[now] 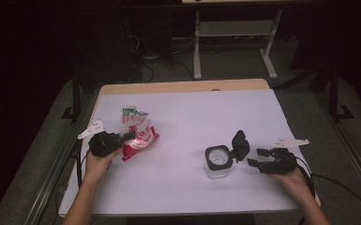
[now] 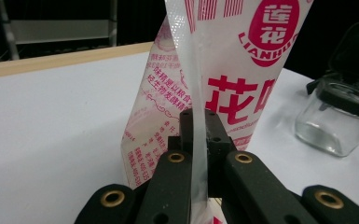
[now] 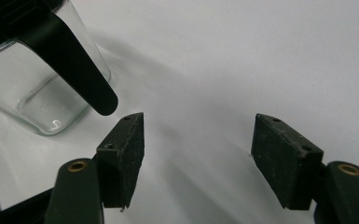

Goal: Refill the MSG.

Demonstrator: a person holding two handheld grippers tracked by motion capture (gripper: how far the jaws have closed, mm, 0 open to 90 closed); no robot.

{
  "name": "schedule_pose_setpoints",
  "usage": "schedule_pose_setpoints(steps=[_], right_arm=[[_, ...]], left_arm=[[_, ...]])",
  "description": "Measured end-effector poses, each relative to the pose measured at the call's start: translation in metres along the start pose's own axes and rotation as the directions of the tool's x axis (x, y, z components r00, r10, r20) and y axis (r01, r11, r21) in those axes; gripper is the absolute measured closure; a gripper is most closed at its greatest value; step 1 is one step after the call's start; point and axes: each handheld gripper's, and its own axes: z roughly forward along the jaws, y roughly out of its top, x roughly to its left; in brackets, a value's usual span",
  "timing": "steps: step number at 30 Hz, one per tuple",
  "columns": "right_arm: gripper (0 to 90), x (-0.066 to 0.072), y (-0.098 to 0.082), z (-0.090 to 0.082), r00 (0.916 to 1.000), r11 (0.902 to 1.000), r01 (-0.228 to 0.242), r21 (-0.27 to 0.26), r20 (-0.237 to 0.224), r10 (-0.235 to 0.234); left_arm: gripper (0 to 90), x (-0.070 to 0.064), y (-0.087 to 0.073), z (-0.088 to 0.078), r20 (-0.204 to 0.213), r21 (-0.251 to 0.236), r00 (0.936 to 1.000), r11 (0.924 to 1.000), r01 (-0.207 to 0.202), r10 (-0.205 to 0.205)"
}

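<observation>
The left gripper (image 2: 199, 126) had its fingers (image 2: 214, 133) clamped flat on the clear sealed edge of a red-and-white seasoning pouch (image 2: 228, 70), seen at the lower centre of the left gripper view. In the high view, the pouch (image 1: 138, 133) was found at the left of the white counter (image 1: 187, 108), tilted rather than flat, beside the left gripper (image 1: 124, 137).

The fingers (image 3: 123, 154) of the right gripper (image 3: 198, 154) were held moderately wide with nothing between them, low in the right gripper view. A glass jar (image 3: 42, 100) with a black hinged lid (image 3: 70, 65) swung open was seen at the upper left, close to one finger but not touched. In the high view, the jar (image 1: 217, 161) stood right of centre, just left of the right gripper (image 1: 258, 157).

Risk was judged as follows: only a thin seam was gripped, so the film could slip or tear if the pouch were lifted sharply. The jar was unrestrained and could be tipped by a nudge from the nearby finger or pouch. Contents could be spilled if the pouch were tilted before being brought over the jar mouth.
</observation>
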Motion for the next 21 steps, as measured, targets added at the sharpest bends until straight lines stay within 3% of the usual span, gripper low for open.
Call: schedule_pose_setpoints(steps=[5, 10, 16, 21], right_arm=[[34.0, 0.001, 0.001, -0.004, 1.0000, 0.9999, 0.004, -0.009, -0.002, -0.004], [34.0, 0.004, 0.004, -0.007, 0.9998, 0.9996, 0.017, -0.023, -0.006, -0.017], [34.0, 0.012, 0.004, -0.010, 0.9995, 0.9994, 0.028, -0.019, -0.015, -0.029], [34.0, 0.019, 0.004, -0.021, 0.9996, 0.9992, 0.028, -0.028, -0.007, -0.029]], left_arm=[[90.0, -0.002, 0.004, -0.003, 0.017, -0.039, 0.9996, 0.9989, 0.024, -0.023], [90.0, -0.004, 0.009, -0.008, 0.025, -0.043, 0.9990, 0.9984, 0.037, -0.036], [90.0, -0.017, 0.025, -0.009, 0.016, -0.004, 0.9998, 0.9999, -0.013, 0.013], [90.0, -0.023, 0.030, -0.011, 0.037, -0.012, 0.9992, 0.9998, -0.014, 0.014]])
